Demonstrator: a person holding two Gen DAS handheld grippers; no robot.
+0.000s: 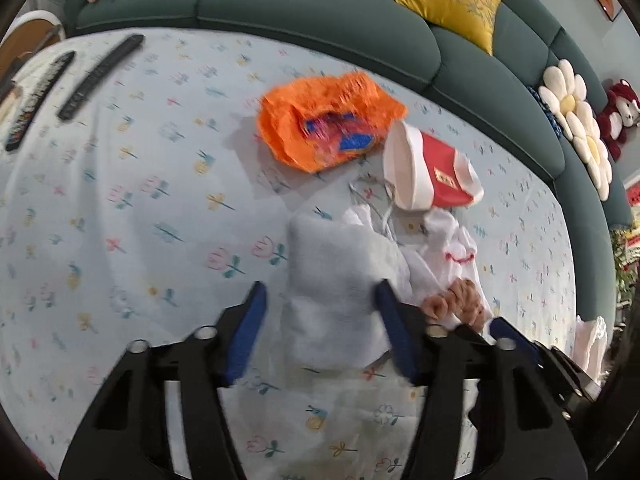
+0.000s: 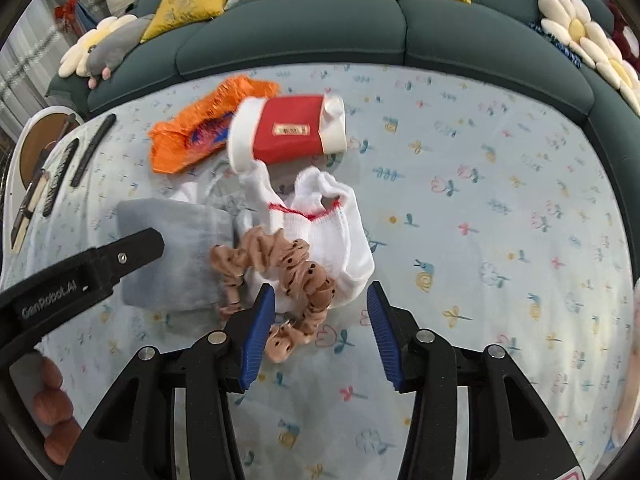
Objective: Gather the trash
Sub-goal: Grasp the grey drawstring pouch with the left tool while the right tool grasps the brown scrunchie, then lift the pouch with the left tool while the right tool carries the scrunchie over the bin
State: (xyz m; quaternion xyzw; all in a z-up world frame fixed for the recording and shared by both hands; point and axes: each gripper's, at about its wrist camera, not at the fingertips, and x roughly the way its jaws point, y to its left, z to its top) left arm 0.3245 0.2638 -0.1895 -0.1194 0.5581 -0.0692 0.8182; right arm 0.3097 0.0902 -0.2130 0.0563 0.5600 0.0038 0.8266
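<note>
A crumpled orange snack wrapper [image 1: 328, 120] [image 2: 196, 136] and a tipped red and white paper cup [image 1: 432, 168] [image 2: 288, 132] lie on the flowered tablecloth. Below them lie a folded grey cloth [image 1: 336, 292] [image 2: 176, 252], a white sock [image 1: 440, 248] [image 2: 328, 232] and a tan dotted scrunchie [image 1: 456, 300] [image 2: 280, 276]. My left gripper [image 1: 320, 328] is open, its jaws on either side of the grey cloth. My right gripper [image 2: 320, 324] is open over the scrunchie and the sock's near end. The left gripper's body [image 2: 80, 276] shows in the right wrist view.
Two black remotes [image 1: 100, 76] [image 2: 92, 148] lie at the table's far left. A dark green sofa [image 1: 320, 12] [image 2: 288, 36] with yellow cushions, flower pillows and plush toys curves behind the table. A round wooden stool [image 2: 36, 144] stands at left.
</note>
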